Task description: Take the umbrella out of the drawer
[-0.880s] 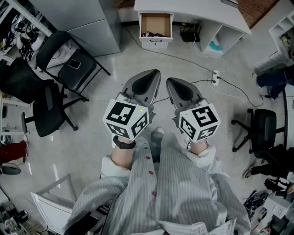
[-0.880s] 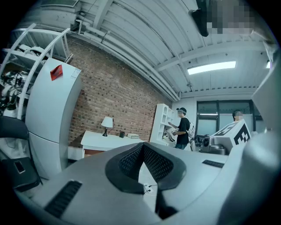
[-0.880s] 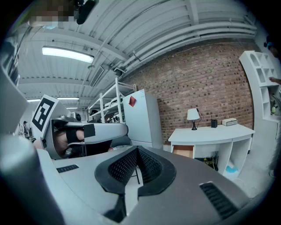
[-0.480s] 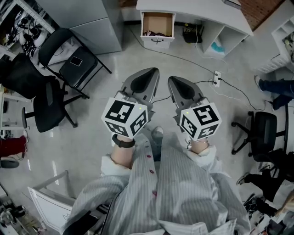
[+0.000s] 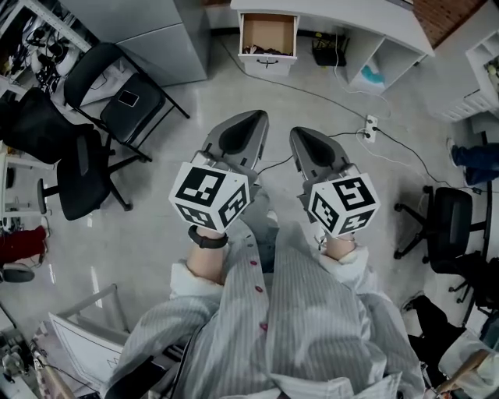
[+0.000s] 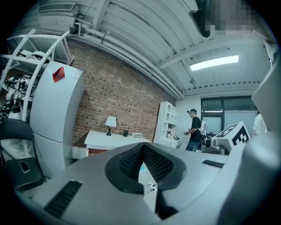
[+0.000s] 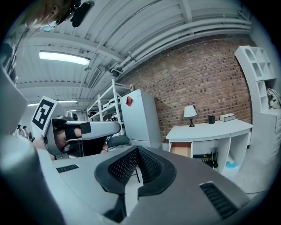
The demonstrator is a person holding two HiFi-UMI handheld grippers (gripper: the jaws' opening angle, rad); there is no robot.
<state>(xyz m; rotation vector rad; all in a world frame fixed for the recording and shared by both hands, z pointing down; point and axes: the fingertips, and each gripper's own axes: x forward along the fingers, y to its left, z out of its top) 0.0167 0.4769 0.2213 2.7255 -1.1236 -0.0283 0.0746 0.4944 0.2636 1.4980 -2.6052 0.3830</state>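
The open drawer [image 5: 267, 35] of the white desk [image 5: 343, 17] lies far ahead at the top of the head view. Something dark lies along its front edge [image 5: 261, 51]; I cannot tell whether it is the umbrella. My left gripper [image 5: 243, 131] and right gripper [image 5: 310, 146] are held side by side over the floor, well short of the desk. Both are shut with nothing between the pads, as the left gripper view [image 6: 142, 147] and the right gripper view [image 7: 137, 151] show. The right gripper view shows the drawer [image 7: 181, 149] pulled out beneath the desk top.
Two black chairs [image 5: 117, 93] [image 5: 78, 181] stand at the left beside a grey cabinet [image 5: 160, 35]. A power strip with cables [image 5: 369, 128] lies on the floor ahead right. An office chair [image 5: 448, 227] stands at the right. A person [image 6: 193, 131] stands by white shelves.
Both grippers stay shut and side by side. The desk and drawer have slid slightly up in the head view. A person's legs at the right edge have moved toward the frame's edge.
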